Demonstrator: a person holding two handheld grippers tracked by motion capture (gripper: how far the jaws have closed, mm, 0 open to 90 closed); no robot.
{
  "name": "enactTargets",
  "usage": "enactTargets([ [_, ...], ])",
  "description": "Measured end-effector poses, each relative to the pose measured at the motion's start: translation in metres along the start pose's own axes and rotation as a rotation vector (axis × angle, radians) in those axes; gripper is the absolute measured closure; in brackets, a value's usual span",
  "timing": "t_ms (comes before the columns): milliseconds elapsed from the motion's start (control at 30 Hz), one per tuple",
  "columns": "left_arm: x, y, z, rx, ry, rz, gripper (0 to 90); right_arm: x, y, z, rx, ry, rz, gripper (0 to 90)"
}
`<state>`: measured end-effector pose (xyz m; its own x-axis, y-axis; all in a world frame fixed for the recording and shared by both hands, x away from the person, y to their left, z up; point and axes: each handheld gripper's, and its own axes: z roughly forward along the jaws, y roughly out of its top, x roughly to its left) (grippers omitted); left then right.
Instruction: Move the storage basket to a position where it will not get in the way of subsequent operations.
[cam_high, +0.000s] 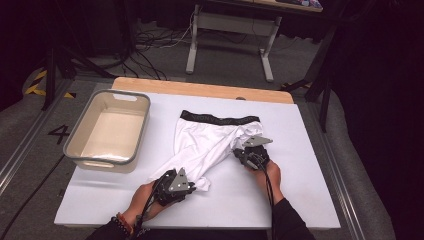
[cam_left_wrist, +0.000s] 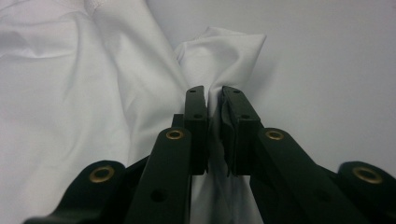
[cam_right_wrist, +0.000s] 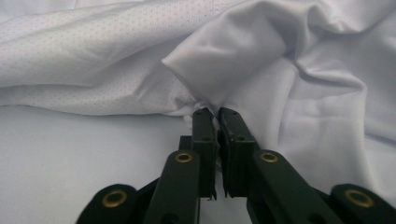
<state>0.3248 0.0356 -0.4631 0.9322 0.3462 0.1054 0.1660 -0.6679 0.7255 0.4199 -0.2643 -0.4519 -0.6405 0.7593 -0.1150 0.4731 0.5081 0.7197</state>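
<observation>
Your white shorts lie spread on the white table, a little right of its middle. Their black waistband sits at the far end and runs left to right. From there the long axis comes toward you and slants to the left, so the leg ends point to the near side, the left leg reaching furthest toward the near left.

Your left gripper is clenched on the near tip of that left leg; in the left gripper view its jaws pinch a bunched fold of the white cloth between the pads. Your right gripper is at the right leg's edge, and in the right gripper view its jaws are squeezed together on a small puckered bit of the cloth. Both hands come in from the near edge.

A beige tub with a grey rim stands on the left part of the table, well apart from the shorts. The table's far edge shows a strip of bare wood. Beyond it the floor is grey carpet with loose cables, and the legs of another table stand farther back. The room around is dark.
</observation>
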Motion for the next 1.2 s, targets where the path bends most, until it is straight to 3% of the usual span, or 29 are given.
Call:
enactTargets([
  [200, 0.0, 0.0, 0.0, 0.0, 0.001, 0.001, 81.1, -0.003, 0.0, -0.015, -0.07, 0.011, 0.007, 87.4],
  [400, 0.0, 0.0, 0.0, -0.004, 0.004, 0.006, 81.1, -0.003, 0.004, -0.056, -0.185, -0.006, -0.017, 87.3],
  [567, -0.001, 0.0, 0.0, -0.004, 0.004, 0.005, 81.2, -0.003, 0.005, -0.083, -0.233, -0.012, -0.031, 87.3],
  [700, -0.002, 0.0, -0.001, 0.005, 0.014, 0.018, 83.7, 0.0, 0.003, -0.102, -0.244, -0.02, -0.079, 87.3],
  [900, -0.003, 0.001, -0.009, -0.009, 0.001, 0.031, 86.4, 0.007, -0.009, -0.132, -0.266, 0.021, -0.108, 87.0],
  [1067, -0.008, 0.003, -0.033, -0.068, -0.015, 0.026, 86.7, 0.017, -0.02, -0.151, -0.286, 0.074, -0.123, 86.8],
  [1200, -0.013, 0.001, -0.051, -0.101, -0.011, 0.032, 86.7, 0.034, -0.024, -0.157, -0.287, 0.123, -0.157, 86.3],
])
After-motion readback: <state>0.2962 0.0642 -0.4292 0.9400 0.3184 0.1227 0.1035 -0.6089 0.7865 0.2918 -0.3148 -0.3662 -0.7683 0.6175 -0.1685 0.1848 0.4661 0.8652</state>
